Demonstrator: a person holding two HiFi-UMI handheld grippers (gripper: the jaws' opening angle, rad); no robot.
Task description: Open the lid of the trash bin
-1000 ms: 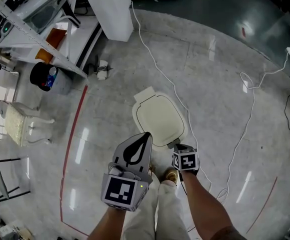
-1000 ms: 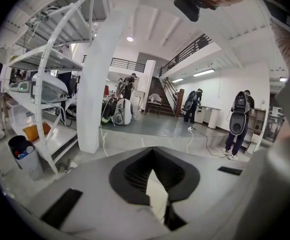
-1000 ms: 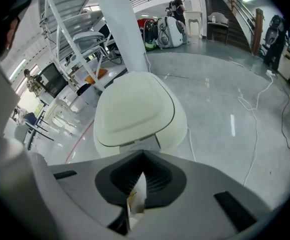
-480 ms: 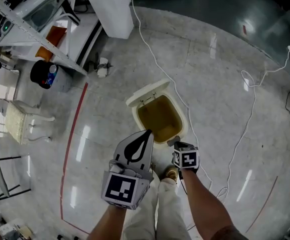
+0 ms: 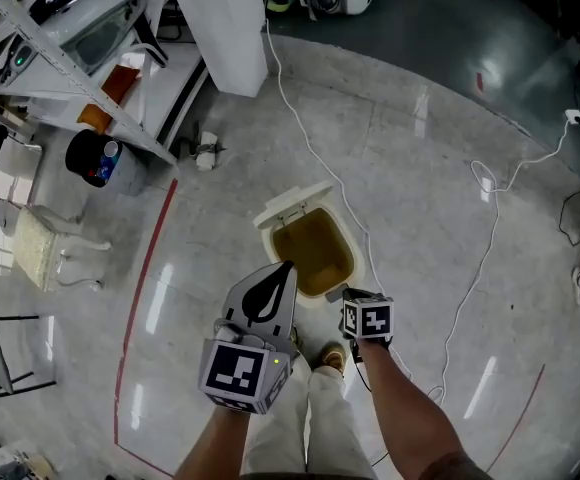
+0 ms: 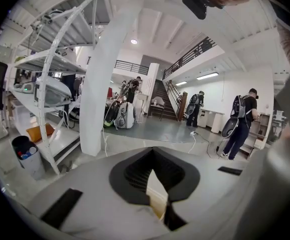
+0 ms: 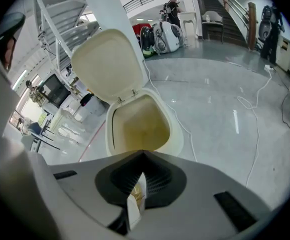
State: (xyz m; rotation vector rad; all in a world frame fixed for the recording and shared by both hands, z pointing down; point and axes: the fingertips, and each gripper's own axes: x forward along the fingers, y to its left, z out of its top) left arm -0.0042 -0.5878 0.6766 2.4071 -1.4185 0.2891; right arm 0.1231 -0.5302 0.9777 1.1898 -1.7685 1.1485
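Grey polished floor (image 5: pixel 450 168) with a white pillar (image 5: pixel 220 23) at the far left. The cream trash bin (image 5: pixel 356 260) stands open just beyond the person's feet, its lid (image 5: pixel 292 205) tipped up at the far side. The left gripper (image 5: pixel 286 267) hovers above the bin's near left, jaws narrowed to a slit. The right gripper (image 5: pixel 347 292) is at the near rim, jaws likewise almost together.

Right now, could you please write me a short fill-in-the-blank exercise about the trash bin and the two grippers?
The trash bin has its lid standing ___. The bin stands directly on the grey ___. The left gripper and the right gripper both have their jaws ___.
Missing words: open; floor; shut.
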